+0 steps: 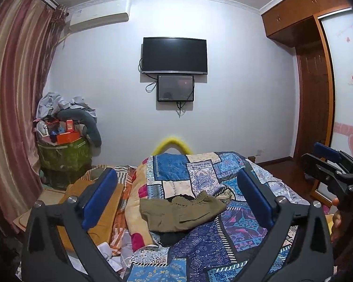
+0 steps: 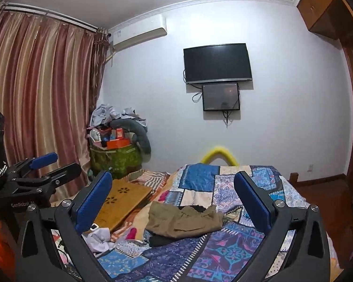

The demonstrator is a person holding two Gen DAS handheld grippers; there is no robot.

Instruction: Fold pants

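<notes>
Olive-green pants (image 1: 181, 213) lie folded in a rough bundle on the patchwork quilt (image 1: 223, 242), with a dark garment (image 1: 169, 237) showing under their near edge. My left gripper (image 1: 176, 202) is open and empty, held above and short of the pants. In the right wrist view the pants (image 2: 183, 221) lie the same way, and my right gripper (image 2: 174, 202) is open and empty, also short of them. Each gripper shows in the other's view, the right (image 1: 327, 162) at the far right and the left (image 2: 49, 169) at the far left.
A wooden lap board (image 2: 122, 202) lies on the bed left of the quilt, with crumpled white cloth (image 2: 98, 237) near it. A green bin (image 1: 63, 157) piled with clutter stands by the curtain. A television (image 1: 174, 55) hangs on the far wall. A wardrobe (image 1: 317, 94) stands at right.
</notes>
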